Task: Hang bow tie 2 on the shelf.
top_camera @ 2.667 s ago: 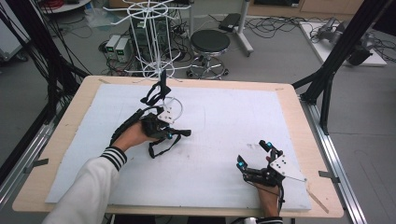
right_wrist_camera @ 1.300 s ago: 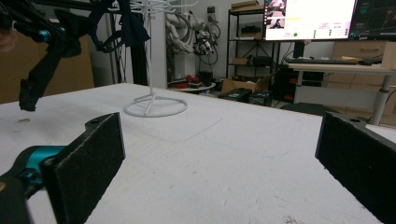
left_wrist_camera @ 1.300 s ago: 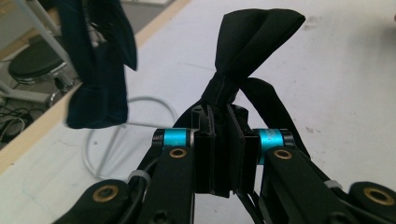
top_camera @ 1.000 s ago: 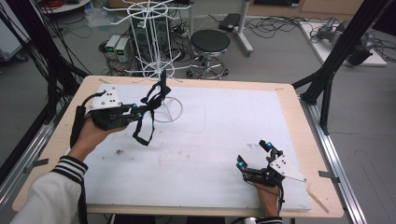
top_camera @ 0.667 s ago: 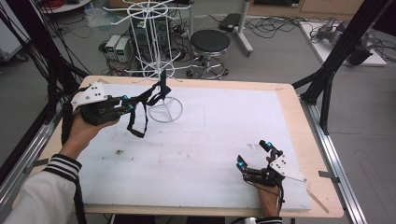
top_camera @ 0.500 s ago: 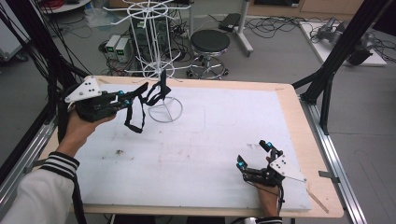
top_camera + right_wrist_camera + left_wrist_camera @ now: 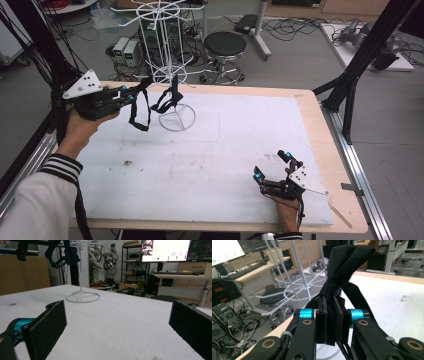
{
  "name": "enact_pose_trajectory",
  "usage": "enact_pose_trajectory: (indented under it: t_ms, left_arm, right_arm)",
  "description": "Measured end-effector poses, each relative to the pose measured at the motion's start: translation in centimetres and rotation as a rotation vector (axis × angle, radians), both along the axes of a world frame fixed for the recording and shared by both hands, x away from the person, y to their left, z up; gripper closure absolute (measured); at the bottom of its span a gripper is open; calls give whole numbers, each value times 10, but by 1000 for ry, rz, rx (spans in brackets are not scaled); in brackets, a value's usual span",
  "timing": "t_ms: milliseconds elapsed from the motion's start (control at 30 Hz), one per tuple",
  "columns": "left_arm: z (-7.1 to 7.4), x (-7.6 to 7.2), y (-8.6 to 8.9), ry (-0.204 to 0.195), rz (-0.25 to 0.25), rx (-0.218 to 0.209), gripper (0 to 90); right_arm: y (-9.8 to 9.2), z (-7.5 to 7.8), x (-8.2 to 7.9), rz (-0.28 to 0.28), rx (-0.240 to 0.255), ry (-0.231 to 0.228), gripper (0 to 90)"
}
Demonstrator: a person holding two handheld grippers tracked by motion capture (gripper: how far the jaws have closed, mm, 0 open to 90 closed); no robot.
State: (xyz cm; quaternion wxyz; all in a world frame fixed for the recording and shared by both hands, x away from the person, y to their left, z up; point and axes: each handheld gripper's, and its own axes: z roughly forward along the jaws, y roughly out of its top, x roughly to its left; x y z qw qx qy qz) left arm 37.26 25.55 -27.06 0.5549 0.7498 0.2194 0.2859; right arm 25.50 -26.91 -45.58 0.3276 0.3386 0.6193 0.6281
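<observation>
Strap (image 7: 332,315) end hidden between gripper (image 7: 332,326) pads

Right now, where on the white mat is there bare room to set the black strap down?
The white mat lies bare between the white wire rack's ring base and the right gripper, and along its far right side. It is crowded only around the ring base.

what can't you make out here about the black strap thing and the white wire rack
- Black strap item: its kind is unclear; small in the high view, clamped and cropped between the left gripper pads in the left gripper view.
- White wire rack: top cut by the high view's edge.
- Whether the strap hangs on a hook: too small.
</observation>
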Motion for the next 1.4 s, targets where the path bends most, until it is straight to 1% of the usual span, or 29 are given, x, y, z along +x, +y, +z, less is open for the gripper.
enact_pose_trajectory:
  t_ms: [67,200,500,600,633,667,700,733,833,867,967,1000,1067,1133,1167,1400]
  left_arm:
    - [3,3,2,1,2,-4,815]
    - [7,9,4,-2,16,1,815]
    - [15,25,5,2,46,25,815]
    - [16,30,3,3,47,33,815]
    - [17,32,3,4,46,39,815]
    - [17,33,2,7,50,42,815]
    - [17,35,2,7,51,55,815]
    - [17,37,1,10,54,48,815]
    - [17,42,0,10,58,56,814]
    - [17,44,-1,11,62,51,815]
    - [16,48,-3,13,65,70,815]
    - [16,50,-4,14,66,69,815]
    - [16,52,-5,15,65,71,815]
    - [16,54,-7,15,64,82,814]
    - [16,55,-8,15,62,79,815]
    - [14,60,-14,22,61,104,815]
  right_arm:
    - [0,0,0,1,0,-1,6]
    - [0,0,0,2,0,-1,6]
    - [0,0,0,1,4,2,6]
    - [0,0,0,-1,2,-3,6]
    - [0,0,0,1,5,2,6]
    - [0,0,0,0,2,-4,6]
    - [-1,0,1,1,2,-7,6]
    - [-1,0,1,1,2,-6,6]
    - [-1,0,1,1,1,-7,6]
    - [-1,0,1,2,1,-7,6]
    - [-1,0,1,1,2,-7,6]
    - [0,0,1,1,4,-6,6]
    - [-1,0,1,1,3,-6,6]
    - [-1,0,1,1,4,-6,6]
    - [0,0,0,1,5,-5,6]
    - [-1,0,0,1,4,-4,6]
